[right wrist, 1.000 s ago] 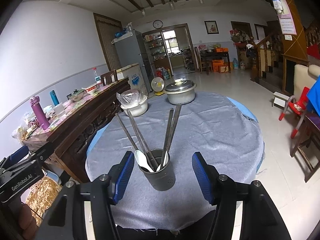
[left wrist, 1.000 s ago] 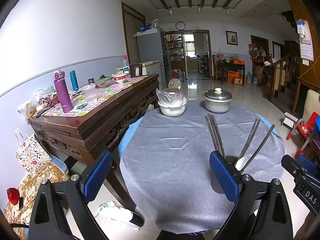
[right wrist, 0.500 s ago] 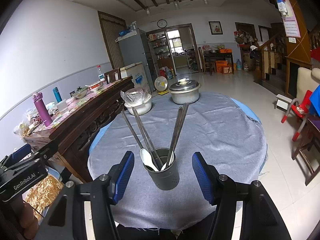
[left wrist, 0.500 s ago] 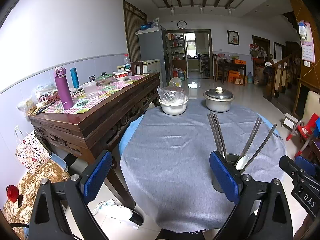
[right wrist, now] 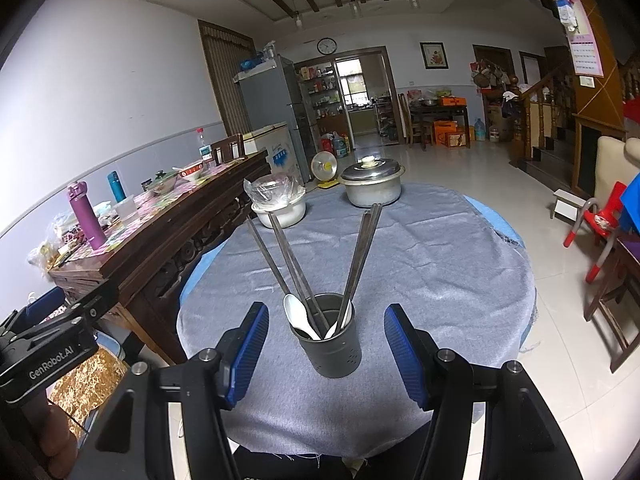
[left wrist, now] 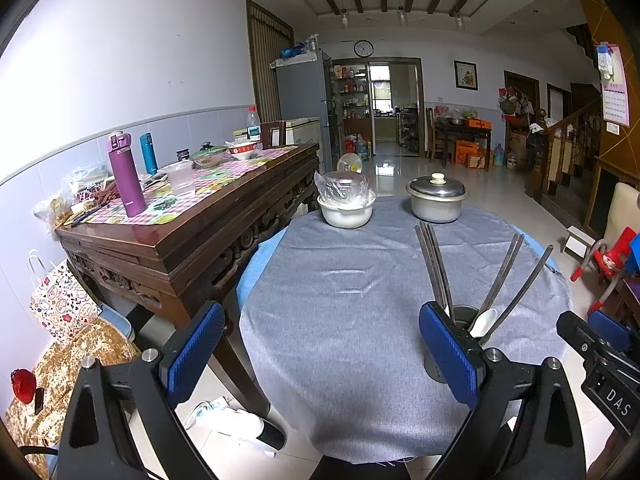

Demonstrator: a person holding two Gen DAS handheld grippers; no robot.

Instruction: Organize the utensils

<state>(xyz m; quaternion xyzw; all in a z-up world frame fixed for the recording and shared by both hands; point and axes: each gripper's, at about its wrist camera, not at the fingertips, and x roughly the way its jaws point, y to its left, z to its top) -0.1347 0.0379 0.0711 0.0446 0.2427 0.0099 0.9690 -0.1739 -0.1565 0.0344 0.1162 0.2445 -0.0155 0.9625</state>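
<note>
Right gripper point(right wrist: 326, 354): jaws apart, empty, short of the utensil holder point(right wrist: 330, 342). Left gripper point(left wrist: 320, 348): jaws apart, empty. The holder stands upright on the grey tablecloth point(right wrist: 420, 264) near the table's front edge, containing chopsticks point(right wrist: 292, 264) and a white spoon point(right wrist: 298, 316). Beyond it: a covered bowl point(right wrist: 280, 204) and a lidded pot point(right wrist: 372, 186).

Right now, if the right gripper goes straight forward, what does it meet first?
Most likely the utensil cup, which stands centered between the open right gripper fingers, just ahead on the table. The exact gap is unclear.
</note>
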